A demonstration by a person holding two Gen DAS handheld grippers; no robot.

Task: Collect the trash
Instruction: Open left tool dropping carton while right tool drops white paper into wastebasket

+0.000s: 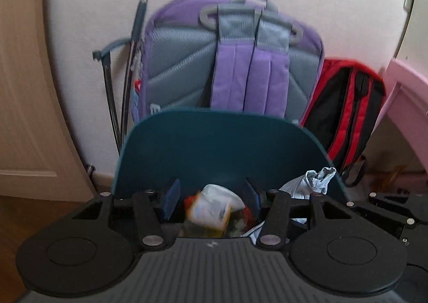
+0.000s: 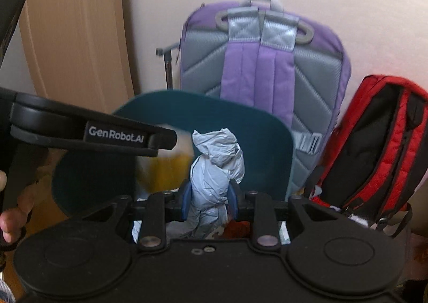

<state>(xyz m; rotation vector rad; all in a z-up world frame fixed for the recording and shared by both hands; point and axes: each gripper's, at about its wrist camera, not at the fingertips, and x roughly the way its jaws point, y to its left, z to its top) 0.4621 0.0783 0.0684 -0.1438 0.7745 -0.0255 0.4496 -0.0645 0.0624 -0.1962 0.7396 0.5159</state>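
A teal bin [image 1: 222, 148] stands open on the floor in front of two backpacks. My left gripper [image 1: 212, 193] hovers over its mouth, shut on a crumpled white, yellow and red wrapper [image 1: 211, 209], which is blurred. Beside it, my right gripper [image 2: 210, 201] is shut on a crumpled pale blue bag [image 2: 216, 166] that sticks up between the blue pads, also above the bin [image 2: 264, 148]. In the right wrist view, the left gripper's black finger [image 2: 120, 137] crosses from the left with the yellow wrapper [image 2: 168, 166] hanging under its tip. Red and dark scraps [image 2: 238, 228] show lower down, apparently in the bin.
A purple and grey backpack [image 1: 230, 62] leans on the wall right behind the bin, with a red and black backpack [image 1: 347, 116] to its right. A wooden door [image 2: 75, 35] is at the left and pink furniture [image 1: 406, 89] at the right. A person's hand [image 2: 10, 212] grips the left handle.
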